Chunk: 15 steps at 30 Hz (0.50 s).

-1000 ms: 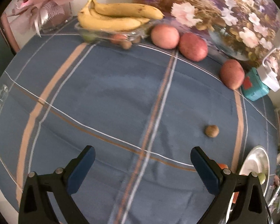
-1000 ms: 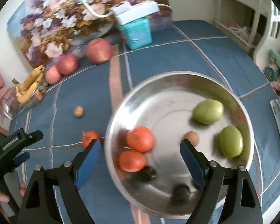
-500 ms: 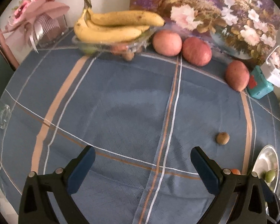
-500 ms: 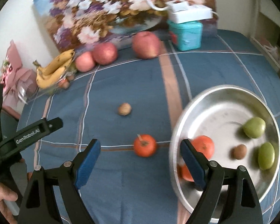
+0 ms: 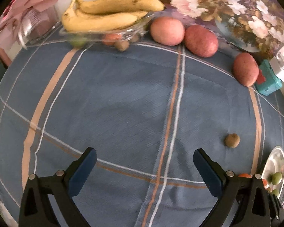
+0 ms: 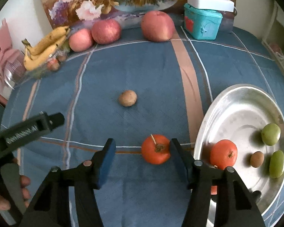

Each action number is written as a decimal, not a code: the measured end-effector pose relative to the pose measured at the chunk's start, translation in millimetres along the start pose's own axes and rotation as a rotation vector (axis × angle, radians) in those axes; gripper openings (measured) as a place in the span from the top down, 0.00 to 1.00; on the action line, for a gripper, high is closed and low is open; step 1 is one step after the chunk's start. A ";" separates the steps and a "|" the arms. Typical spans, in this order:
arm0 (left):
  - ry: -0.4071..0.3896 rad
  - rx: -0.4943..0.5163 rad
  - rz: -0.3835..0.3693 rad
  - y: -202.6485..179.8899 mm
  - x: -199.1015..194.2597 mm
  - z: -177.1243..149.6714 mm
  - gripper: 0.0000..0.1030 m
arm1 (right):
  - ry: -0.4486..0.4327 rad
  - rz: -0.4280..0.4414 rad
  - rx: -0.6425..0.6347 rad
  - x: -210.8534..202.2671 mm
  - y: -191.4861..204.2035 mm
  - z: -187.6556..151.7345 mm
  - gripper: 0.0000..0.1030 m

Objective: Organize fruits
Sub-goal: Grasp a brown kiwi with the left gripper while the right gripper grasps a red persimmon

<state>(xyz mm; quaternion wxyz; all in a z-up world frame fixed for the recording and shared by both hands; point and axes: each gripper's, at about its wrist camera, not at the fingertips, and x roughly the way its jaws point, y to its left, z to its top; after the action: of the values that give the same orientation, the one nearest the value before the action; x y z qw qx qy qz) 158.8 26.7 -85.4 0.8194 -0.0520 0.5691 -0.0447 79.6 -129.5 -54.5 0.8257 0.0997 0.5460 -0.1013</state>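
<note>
Lighting soft, dim, indoor; left wrist view darker. Fisheye bends edges, black vignette corners. Bananas [image 5: 108, 15] motion-blurred. Glare on steel plate [image 6: 236, 104].

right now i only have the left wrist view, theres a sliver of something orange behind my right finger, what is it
Observer: A loose orange fruit lying on the blue tablecloth, just left of the steel bowl, seen from the right wrist view.
Operator: is the right gripper on it
Observer: The right gripper is closing around it. The fruit sits between the fingers, against the right one, with a gap to the left one.
Operator: whats in the bowl, i only see green bits
Observer: Another orange fruit, two green fruits and a small brown fruit.
</note>
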 end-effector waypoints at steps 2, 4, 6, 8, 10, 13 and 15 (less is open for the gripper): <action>-0.008 0.010 -0.022 -4.5 -0.8 1.3 0.00 | 0.000 -0.022 -0.009 2.7 -0.5 0.7 0.43; -0.017 0.027 -0.036 -10.8 -1.1 2.8 0.00 | -0.002 -0.043 -0.016 3.9 -0.7 2.4 0.46; -0.027 0.035 -0.044 -14.9 -0.9 3.5 0.00 | 0.002 -0.062 -0.016 6.8 -3.0 2.7 0.47; -0.039 0.036 -0.069 -20.4 0.2 5.2 0.00 | -0.003 -0.080 -0.035 7.8 -2.4 2.9 0.52; -0.044 0.036 -0.091 -23.9 1.7 7.2 0.00 | -0.002 -0.080 -0.039 8.9 -2.9 2.1 0.57; -0.048 0.040 -0.115 -30.8 5.6 9.3 0.00 | 0.011 -0.070 -0.033 14.9 -6.6 1.4 0.62; -0.038 0.041 -0.157 -36.6 9.6 11.5 0.00 | 0.004 -0.052 -0.024 15.5 -8.8 1.7 0.63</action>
<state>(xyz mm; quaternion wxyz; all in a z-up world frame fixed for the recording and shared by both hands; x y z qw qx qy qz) 172.4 -10.5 -85.3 0.8249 -0.0804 0.5466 -0.1194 84.6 -139.4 -68.6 0.8226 0.0758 0.5514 -0.1161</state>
